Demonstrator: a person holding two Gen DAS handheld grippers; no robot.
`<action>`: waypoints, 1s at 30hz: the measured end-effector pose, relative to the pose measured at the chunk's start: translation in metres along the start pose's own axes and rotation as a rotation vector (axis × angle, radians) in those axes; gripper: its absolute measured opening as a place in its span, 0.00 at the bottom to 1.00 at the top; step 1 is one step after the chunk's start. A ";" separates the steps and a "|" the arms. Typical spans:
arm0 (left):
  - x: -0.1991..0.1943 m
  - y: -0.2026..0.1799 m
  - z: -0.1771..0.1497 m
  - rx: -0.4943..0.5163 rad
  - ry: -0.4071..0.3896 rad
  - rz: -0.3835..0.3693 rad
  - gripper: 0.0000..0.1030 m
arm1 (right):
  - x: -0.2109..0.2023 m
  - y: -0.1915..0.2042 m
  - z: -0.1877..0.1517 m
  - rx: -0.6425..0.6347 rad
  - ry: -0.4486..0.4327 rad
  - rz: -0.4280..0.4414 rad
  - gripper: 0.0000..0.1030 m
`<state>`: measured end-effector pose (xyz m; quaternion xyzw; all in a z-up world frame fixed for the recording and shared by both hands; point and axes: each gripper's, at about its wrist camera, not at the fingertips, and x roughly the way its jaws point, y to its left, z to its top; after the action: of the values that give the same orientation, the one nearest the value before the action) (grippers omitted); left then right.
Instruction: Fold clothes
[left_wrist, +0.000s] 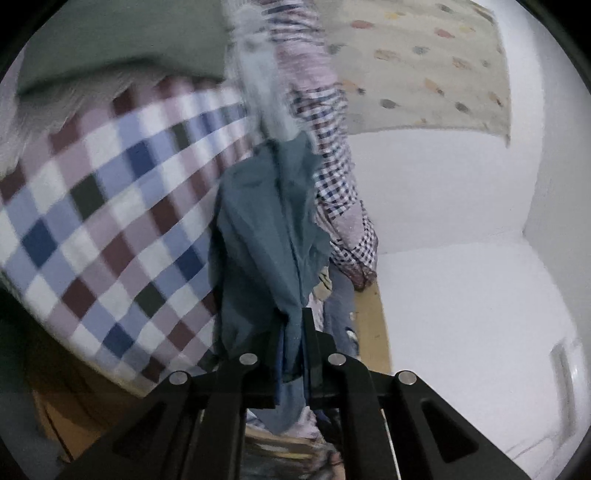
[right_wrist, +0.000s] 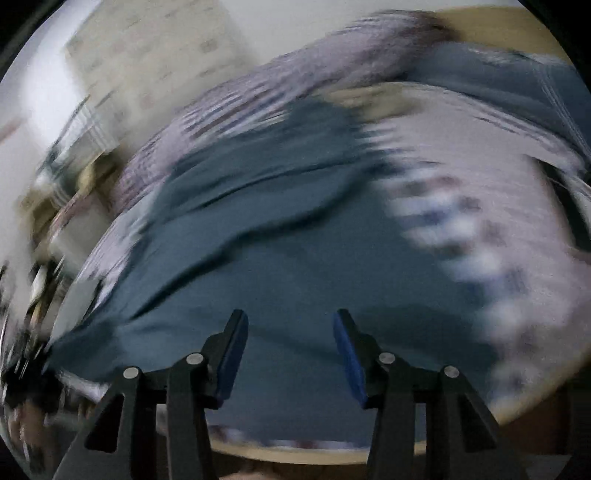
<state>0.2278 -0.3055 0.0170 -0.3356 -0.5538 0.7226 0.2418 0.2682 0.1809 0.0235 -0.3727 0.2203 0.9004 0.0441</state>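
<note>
A: Left gripper (left_wrist: 293, 332) look?
B: Matte black angular linkage arms, four round silver pins across the joints, triangular cutouts in the outer arms.
A: Right gripper (right_wrist: 290, 325)?
B: Same black frame and silver pins. Blue pads (right_wrist: 349, 354) line the inner faces of both fingers.

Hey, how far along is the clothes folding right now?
Early on. No folded pile shows in either view. In hand: the left hand-held gripper is shut on a teal-blue cloth garment, lifting it bunched. The right hand-held gripper is open above the same fabric. Left: spreading and folding it, plus the small-check shirt.
</note>
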 end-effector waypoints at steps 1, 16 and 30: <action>-0.001 -0.007 -0.001 0.032 -0.015 0.005 0.05 | -0.006 -0.018 0.000 0.040 -0.006 -0.045 0.52; 0.044 -0.027 -0.007 0.024 0.005 -0.051 0.05 | -0.014 -0.101 -0.039 0.087 0.142 -0.183 0.51; 0.039 -0.024 -0.006 0.032 0.003 -0.008 0.05 | 0.021 -0.065 -0.055 -0.091 0.244 -0.128 0.50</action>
<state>0.2063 -0.2667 0.0305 -0.3306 -0.5431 0.7300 0.2506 0.3046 0.2142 -0.0493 -0.4944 0.1589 0.8527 0.0573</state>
